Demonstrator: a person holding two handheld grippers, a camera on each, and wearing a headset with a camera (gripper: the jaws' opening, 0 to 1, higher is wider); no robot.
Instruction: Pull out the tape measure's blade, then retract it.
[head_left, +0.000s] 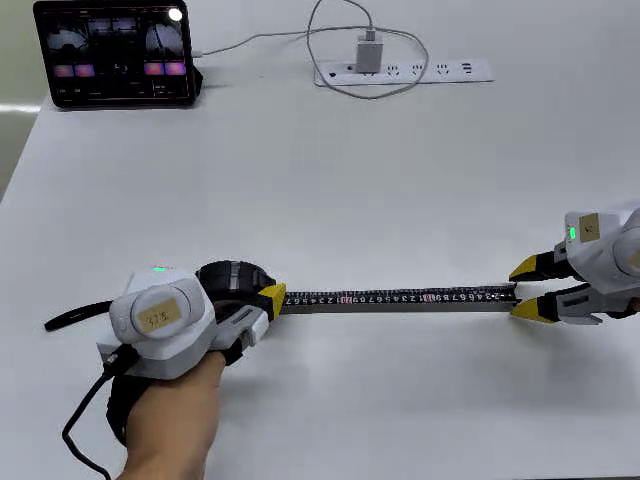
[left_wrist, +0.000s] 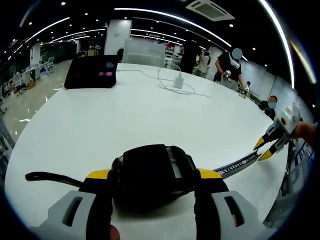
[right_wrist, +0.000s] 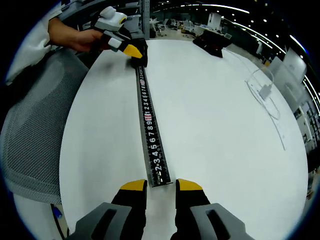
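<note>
At the far left corner of the white tabletop (head_left: 300, 190) a tablet (head_left: 115, 52) stands lit. Nearer, on the left, a hand (head_left: 170, 420) holds the left gripper (head_left: 252, 300). Its yellow-tipped fingers (head_left: 272, 296) are clamped on either side of the black tape measure (head_left: 232, 280), which sits on the tabletop with its strap (head_left: 75, 316) trailing off left. From it the blade (head_left: 400, 298) lies flat along the tabletop toward the right, numbers up. Behind the middle, a power strip (head_left: 405, 72) carries a plugged-in charger (head_left: 369, 52). At the blade's end the right gripper (head_left: 527, 290) sits with fingers apart, the tip at the gap between them, not pinched.
</note>
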